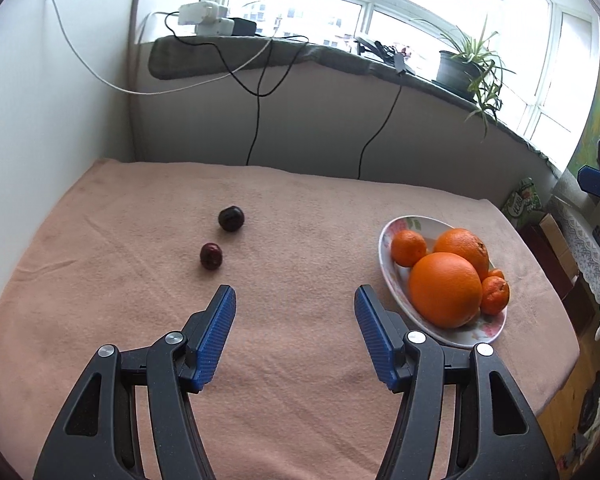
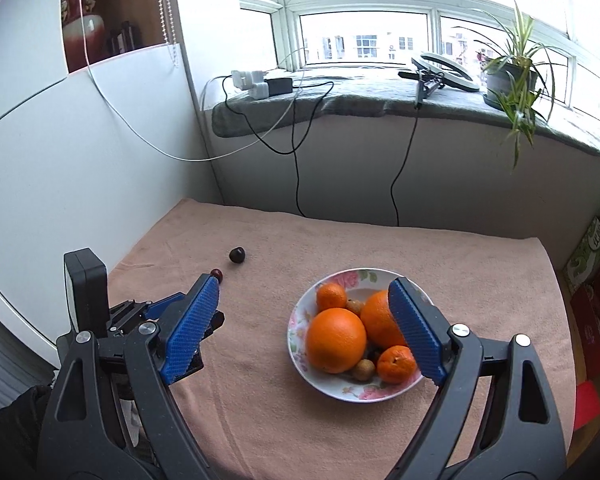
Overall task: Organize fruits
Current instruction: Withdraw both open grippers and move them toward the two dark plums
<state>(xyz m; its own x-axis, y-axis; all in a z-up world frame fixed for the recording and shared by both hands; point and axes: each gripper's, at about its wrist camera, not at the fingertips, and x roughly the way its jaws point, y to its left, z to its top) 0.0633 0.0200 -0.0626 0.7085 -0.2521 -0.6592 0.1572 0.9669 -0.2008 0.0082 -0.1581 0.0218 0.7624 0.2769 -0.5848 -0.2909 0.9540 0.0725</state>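
Note:
Two dark plums [image 1: 231,218] [image 1: 211,255] lie on the pink cloth, just beyond my left gripper [image 1: 295,294], which is open with nothing between its fingers. To its right stands a flowered plate [image 1: 384,248] holding two big oranges [image 1: 445,290] [image 1: 462,246] and small tangerines [image 1: 409,247]. In the right wrist view my right gripper [image 2: 303,282] hangs wide open above the near side of the plate [image 2: 296,320]. No fruit is gripped; the oranges [image 2: 335,345], tangerines [image 2: 396,364] and small brown kiwis [image 2: 363,370] rest in the plate. The plums [image 2: 238,255] [image 2: 217,274] lie far left.
The table covered by the pink cloth [image 1: 140,320] stands in a corner, with a white wall on the left and a windowsill behind. Black and white cables [image 1: 256,120] hang down to the table's back edge. A potted plant [image 2: 512,76] and a ring light [image 2: 446,70] sit on the sill.

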